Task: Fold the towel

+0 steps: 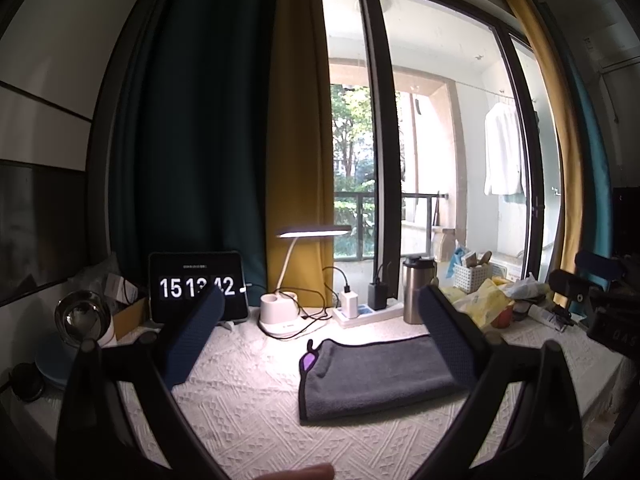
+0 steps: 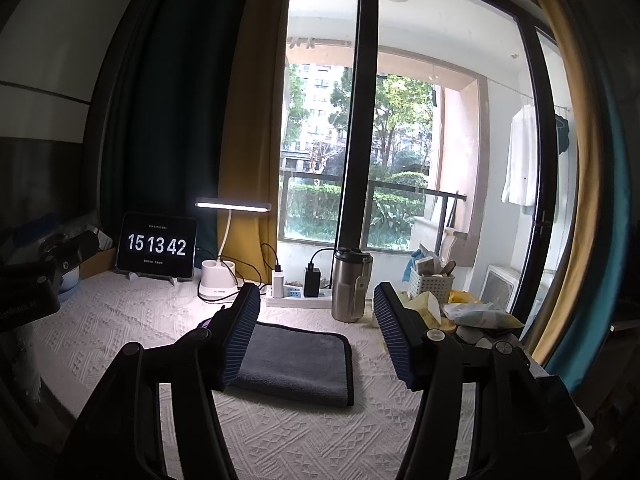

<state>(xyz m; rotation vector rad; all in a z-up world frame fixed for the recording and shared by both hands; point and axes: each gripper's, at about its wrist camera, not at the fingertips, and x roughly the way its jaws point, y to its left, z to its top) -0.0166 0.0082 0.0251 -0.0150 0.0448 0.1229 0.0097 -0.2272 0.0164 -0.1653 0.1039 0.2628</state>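
Observation:
A grey towel (image 1: 376,376) with a dark border and a purple tag lies folded into a flat rectangle on the white textured tablecloth (image 1: 248,412). It also shows in the right wrist view (image 2: 296,360). My left gripper (image 1: 320,300) is open and empty, held above the table with the towel below and between its blue fingers (image 1: 192,340). My right gripper (image 2: 316,296) is open and empty, above the towel's near right side; its left finger (image 2: 240,332) hides the towel's left edge.
Along the back stand a tablet clock (image 2: 157,246), a lit white desk lamp (image 2: 218,280), a power strip with chargers (image 2: 298,296) and a steel tumbler (image 2: 352,284). Bags and a white basket (image 2: 430,286) crowd the right. A metal bowl (image 1: 80,314) sits left.

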